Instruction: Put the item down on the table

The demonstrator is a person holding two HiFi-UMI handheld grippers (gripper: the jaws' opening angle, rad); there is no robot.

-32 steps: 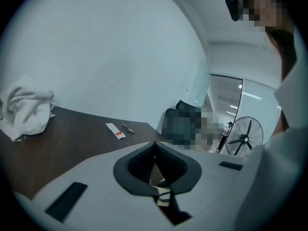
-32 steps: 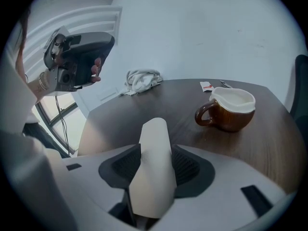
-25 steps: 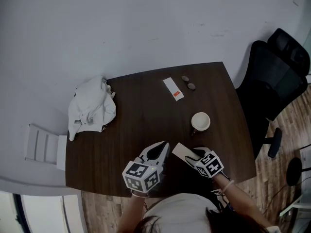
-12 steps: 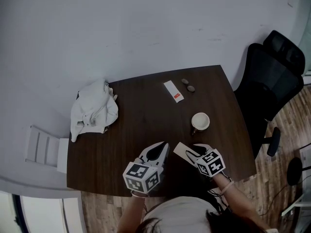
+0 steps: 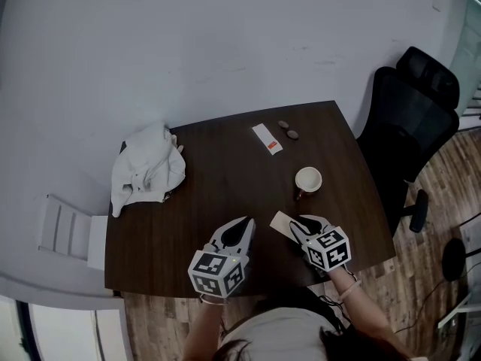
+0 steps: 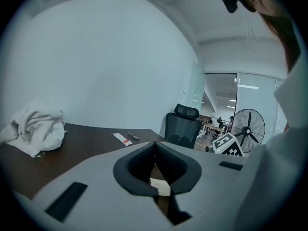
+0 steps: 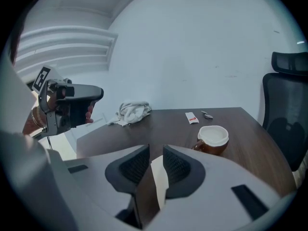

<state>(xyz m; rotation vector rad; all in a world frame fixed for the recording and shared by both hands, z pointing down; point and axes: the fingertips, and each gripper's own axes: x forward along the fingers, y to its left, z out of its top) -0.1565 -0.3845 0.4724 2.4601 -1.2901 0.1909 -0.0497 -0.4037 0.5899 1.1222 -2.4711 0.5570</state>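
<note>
Closing, the right gripper has the white card between its jaws; a gap shows beside the pads, so no firm clamp yet. Card sits at the near edge of the table, short of the mug. Left gripper: jaws together, nothing in them. Judgement: the grasp comes first here; set-down not begun. Next move calls for a full pinch, then a level lowering onto bare wood.

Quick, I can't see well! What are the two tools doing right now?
Left tool: closed, empty.
Right tool: closing, pale card between its jaws, not yet pinched.
</note>
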